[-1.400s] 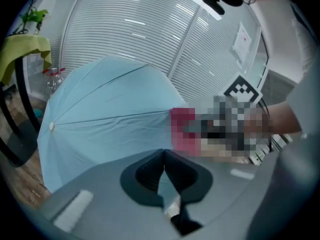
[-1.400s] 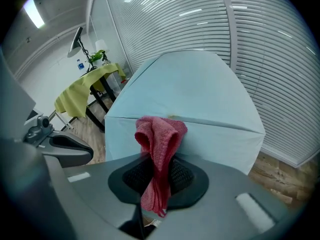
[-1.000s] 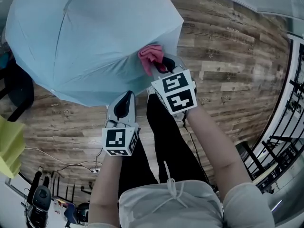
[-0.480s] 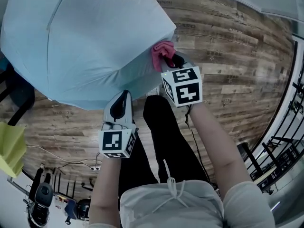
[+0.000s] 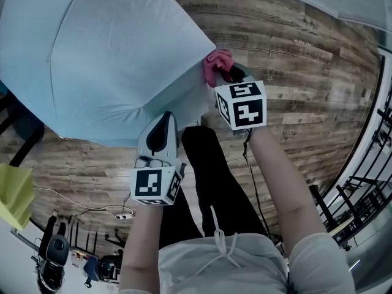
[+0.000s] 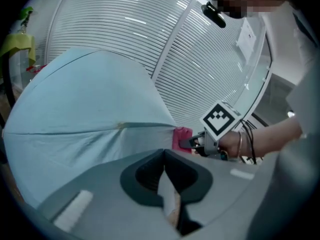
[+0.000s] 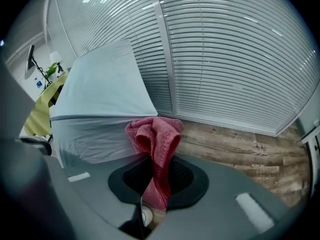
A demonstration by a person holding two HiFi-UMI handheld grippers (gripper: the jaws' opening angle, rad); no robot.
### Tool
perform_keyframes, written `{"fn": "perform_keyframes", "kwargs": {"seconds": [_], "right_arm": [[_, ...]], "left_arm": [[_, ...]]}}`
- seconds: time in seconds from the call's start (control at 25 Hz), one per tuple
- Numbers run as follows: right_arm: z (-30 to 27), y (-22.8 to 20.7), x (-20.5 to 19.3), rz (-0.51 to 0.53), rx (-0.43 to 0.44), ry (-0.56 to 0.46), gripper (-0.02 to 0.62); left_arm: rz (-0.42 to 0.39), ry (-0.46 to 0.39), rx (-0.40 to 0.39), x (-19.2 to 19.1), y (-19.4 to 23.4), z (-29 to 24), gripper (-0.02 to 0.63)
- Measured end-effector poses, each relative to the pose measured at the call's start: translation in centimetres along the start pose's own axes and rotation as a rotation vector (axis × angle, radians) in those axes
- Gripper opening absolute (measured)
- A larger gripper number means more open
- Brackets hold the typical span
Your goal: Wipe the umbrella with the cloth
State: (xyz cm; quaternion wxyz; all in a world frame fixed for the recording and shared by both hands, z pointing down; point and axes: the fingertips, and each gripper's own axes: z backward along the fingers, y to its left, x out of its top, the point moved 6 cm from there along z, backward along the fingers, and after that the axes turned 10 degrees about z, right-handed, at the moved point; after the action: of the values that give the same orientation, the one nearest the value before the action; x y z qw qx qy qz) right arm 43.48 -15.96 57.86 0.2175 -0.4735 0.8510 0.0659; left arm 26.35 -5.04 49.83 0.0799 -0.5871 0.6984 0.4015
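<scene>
The open light-blue umbrella [image 5: 104, 60] lies on its side over the wooden floor and fills the upper left of the head view. A pink cloth [image 5: 217, 63] touches its right edge, and my right gripper [image 5: 228, 72] is shut on it. In the right gripper view the cloth [image 7: 157, 144] hangs bunched between the jaws against the canopy [image 7: 100, 99]. My left gripper [image 5: 162, 120] sits at the umbrella's near rim. Its jaws [image 6: 163, 156] are shut with a thin pale strip of canopy [image 6: 85, 114] pinched between them. The left gripper view also shows the cloth [image 6: 181, 136].
The person's black-trousered legs [image 5: 214, 182] stand just below the umbrella. A yellow object [image 5: 13, 192] and a dark chair [image 5: 18, 118] are at the left, and cables [image 5: 92, 210] lie on the floor. A black rack [image 5: 367, 182] stands at the right. Window blinds [image 7: 225, 59] are behind.
My right gripper has carried the cloth rightward and upward along the canopy to its right edge. The umbrella has shifted up and left in view. The left gripper has barely moved.
</scene>
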Motion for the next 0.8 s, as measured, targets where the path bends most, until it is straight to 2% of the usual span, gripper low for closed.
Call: {"fn": "perform_keyframes", "kwargs": {"seconds": [0.28,0.44,0.6,0.8], "right_arm": [[2.7,-1.8,-0.5,-0.03,-0.067,-0.007,0.061],[5.7,-1.2,-0.8,-0.031,-0.105,-0.003,0.061],[9.4,1.5,0.1,-0.027,-0.126,-0.022,0.061],[14.7,8.2,1.8,-0.054,-0.146,-0.077,0.06]], "left_arm": [[-0.027,-0.006,-0.04,1.3,-1.4,0.3,0.008],[-0.054,-0.025,-0.052,2.7,-1.1,1.9,0.007],[-0.071,-0.065,-0.079,5.2,-0.6,4.7,0.007],[-0.119,-0.078,-0.124,7.9,0.9,10.5,0.008]]}}
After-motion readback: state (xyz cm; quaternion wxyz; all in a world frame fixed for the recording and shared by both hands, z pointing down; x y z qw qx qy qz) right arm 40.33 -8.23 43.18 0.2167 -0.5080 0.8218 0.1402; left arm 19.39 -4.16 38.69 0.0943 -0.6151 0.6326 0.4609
